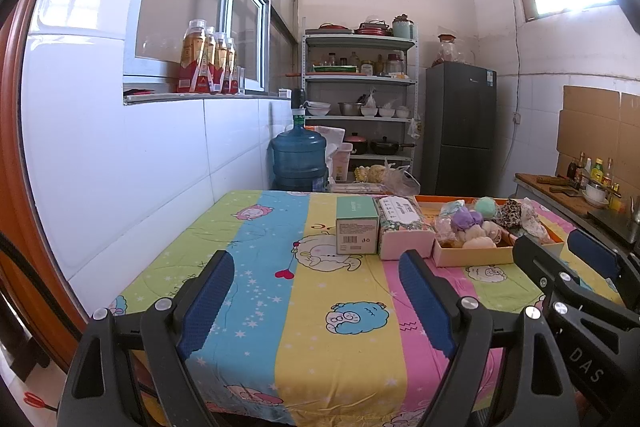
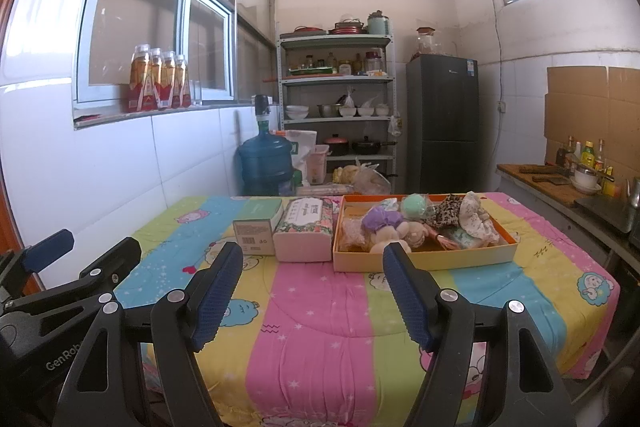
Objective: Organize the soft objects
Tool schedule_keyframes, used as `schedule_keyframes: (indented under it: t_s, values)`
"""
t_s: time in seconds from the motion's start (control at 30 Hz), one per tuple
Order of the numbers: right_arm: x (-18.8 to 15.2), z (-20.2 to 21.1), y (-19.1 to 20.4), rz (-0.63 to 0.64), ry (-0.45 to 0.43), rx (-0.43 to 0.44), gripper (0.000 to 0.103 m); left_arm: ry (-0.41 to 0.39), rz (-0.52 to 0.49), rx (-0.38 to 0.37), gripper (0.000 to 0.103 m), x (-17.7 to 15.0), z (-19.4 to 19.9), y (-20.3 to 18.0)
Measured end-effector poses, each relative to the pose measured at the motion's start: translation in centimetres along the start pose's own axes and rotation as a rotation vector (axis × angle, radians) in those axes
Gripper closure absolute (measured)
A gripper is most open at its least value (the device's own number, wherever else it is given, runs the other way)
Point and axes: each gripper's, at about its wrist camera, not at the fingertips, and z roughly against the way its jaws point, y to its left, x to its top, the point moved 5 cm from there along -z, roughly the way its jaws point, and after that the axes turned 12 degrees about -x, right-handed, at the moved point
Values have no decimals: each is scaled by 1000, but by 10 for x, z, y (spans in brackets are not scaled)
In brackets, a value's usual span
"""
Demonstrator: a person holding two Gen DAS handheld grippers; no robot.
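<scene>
An orange-rimmed shallow box (image 2: 424, 259) (image 1: 476, 255) sits at the far side of the table and holds several soft things: a purple plush (image 2: 380, 218) (image 1: 464, 219), a mint ball (image 2: 415, 205) (image 1: 485, 207), cream plush toys (image 2: 400, 235), a leopard-print cloth (image 2: 446, 211) and a floral cloth (image 2: 476, 217). My left gripper (image 1: 316, 267) hangs open over the near part of the table, nothing between its blue pads. My right gripper (image 2: 312, 259) is open too, short of the box, and empty. Each gripper shows at the edge of the other's view.
Left of the box stand a pink floral tissue pack (image 2: 306, 233) (image 1: 402, 227) and a green carton (image 2: 256, 227) (image 1: 357, 225). A striped cartoon quilt (image 2: 320, 307) covers the table. Behind are a water jug (image 2: 266, 159), shelves (image 2: 336, 107), a fridge (image 2: 442, 123); a counter (image 2: 560, 187) at right.
</scene>
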Motion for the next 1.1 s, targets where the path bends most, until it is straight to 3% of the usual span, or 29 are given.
schedule_keyframes:
  t_s: [1.1]
  values:
    - [0, 0, 2, 1, 1, 2, 29, 2, -4, 3, 18, 0, 0, 1]
